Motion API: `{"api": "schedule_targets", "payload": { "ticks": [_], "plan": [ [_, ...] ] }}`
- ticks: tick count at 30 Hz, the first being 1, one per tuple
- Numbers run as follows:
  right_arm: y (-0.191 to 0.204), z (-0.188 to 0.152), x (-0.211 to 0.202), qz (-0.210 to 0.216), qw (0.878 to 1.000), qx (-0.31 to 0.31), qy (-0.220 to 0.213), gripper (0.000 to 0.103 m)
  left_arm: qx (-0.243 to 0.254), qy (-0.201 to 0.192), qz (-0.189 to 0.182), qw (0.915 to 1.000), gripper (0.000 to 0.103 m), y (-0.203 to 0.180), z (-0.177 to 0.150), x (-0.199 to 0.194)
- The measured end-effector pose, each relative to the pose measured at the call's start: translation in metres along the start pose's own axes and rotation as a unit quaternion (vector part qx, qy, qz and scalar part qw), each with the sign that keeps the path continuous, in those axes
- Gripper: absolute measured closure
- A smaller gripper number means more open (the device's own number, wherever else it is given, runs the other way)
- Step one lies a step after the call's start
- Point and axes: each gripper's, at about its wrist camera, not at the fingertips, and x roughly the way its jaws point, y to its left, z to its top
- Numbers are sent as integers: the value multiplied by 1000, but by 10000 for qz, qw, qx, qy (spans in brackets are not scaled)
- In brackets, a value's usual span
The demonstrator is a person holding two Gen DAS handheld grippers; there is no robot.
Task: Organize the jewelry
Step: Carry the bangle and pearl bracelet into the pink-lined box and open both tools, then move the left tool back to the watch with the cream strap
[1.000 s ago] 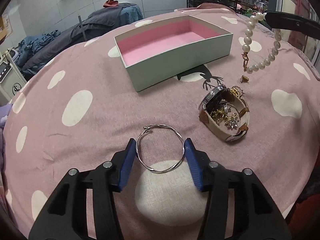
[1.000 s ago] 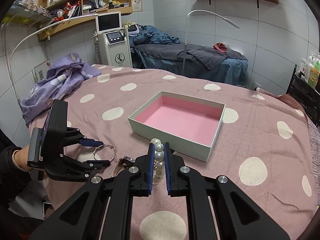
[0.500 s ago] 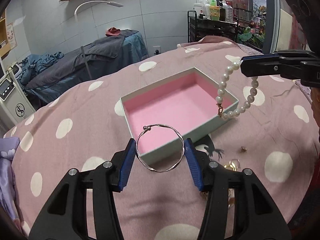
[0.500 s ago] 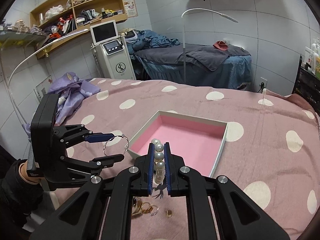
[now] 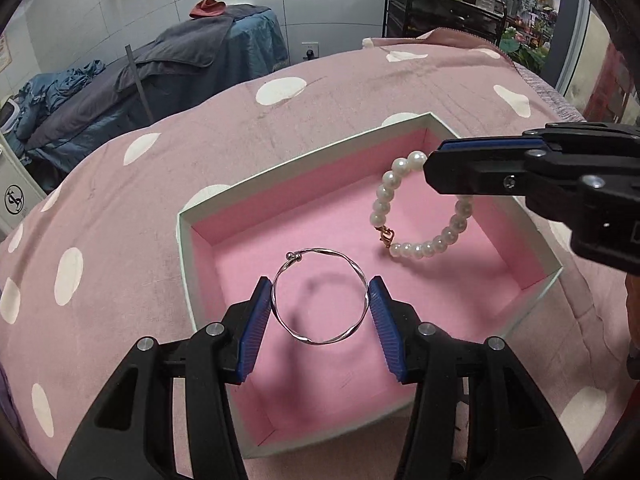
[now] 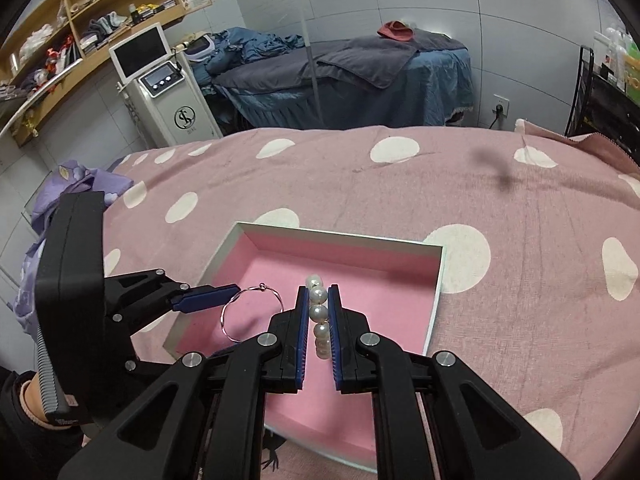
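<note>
Bright room light, clear pictures
Soft shadows fall under the jewelry; edges bend round and go dark (fisheye lens).

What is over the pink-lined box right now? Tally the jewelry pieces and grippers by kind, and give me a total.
Silver bangle: 1, held in the left gripper over the box.
Pearl bracelet: 1, hanging from the right gripper.
Grippers: 2.
Total: 4.
</note>
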Motion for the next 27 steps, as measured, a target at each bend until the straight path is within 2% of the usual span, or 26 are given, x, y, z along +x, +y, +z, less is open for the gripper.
{"api": "schedule_targets", "payload": {
  "ticks": [6,12,14,17,19,24,26,27],
  "plan": [
    [-3,-7,19,-386,9990,-168,159,94,-94,90,-17,9999,53,1,1,14],
    [1,-14,20,-656,9968,-459,83,92,-29,73,90,9999,51,2,2,14],
    [0,-15,18,-687,9966,-462,48,80,29,38,235,9997,40,0,3,11],
    [-1,-14,10,-713,9966,-408,-113,67,195,-74,426,9989,27,-3,4,3],
    [-1,-14,2,-744,9962,-382,-257,62,405,-118,619,9972,25,-7,4,-3],
    [-3,-13,-30,-945,9920,-339,-770,36,1030,-392,1284,9856,21,-23,-3,-27],
    [-8,-15,-45,-1031,9899,-229,-951,23,1093,-621,1407,9820,19,-26,-9,-42],
    [-10,-16,-52,-1046,9891,-173,-1020,21,1053,-748,1435,9812,13,-25,-13,-50]
  ]
}}
